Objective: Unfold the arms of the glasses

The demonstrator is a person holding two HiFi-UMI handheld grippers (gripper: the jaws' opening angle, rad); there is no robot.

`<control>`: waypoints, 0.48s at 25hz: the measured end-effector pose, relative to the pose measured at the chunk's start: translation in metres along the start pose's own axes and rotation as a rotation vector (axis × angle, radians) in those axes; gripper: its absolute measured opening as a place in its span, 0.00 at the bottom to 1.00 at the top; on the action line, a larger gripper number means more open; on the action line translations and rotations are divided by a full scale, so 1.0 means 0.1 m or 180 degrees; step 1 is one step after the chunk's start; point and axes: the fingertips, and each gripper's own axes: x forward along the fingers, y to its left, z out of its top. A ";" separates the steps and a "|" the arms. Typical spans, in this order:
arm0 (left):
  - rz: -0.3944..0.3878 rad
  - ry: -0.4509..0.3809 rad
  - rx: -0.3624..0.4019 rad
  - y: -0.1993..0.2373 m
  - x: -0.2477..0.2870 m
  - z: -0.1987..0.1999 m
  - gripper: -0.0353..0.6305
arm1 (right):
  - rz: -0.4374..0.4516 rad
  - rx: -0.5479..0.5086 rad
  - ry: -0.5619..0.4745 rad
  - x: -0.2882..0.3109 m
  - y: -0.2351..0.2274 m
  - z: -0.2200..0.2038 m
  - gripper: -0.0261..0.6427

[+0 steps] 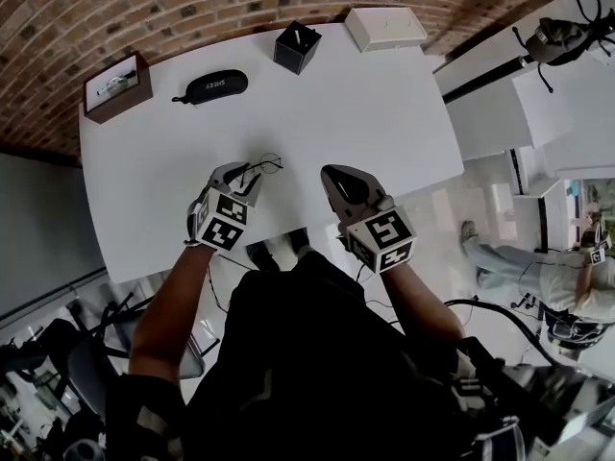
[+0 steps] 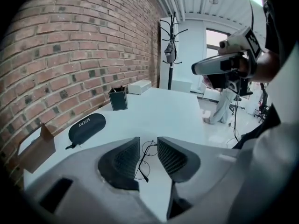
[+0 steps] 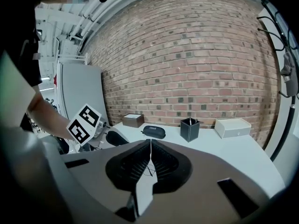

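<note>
Left gripper (image 1: 248, 173) hovers, jaws apart astride the glasses (image 1: 267, 165) near the tabletop's (image 1: 384, 113) near edge, right gripper (image 1: 338, 176) pressed together, empty; a crooked pinch could bend that thin frame.

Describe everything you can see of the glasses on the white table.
The glasses are slim, with a thin dark wire frame and two round clear lenses. They lie flat on the white table, near its front edge. The left gripper hangs just over them, its fingers apart on either side without visibly touching them. Whether the arms are folded is too fine to tell.
</note>
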 end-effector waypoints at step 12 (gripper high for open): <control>-0.0124 0.0799 0.0739 0.05 0.77 -0.36 0.22 | 0.0293 0.0088 0.0347 0.27 -0.04 -0.56 0.05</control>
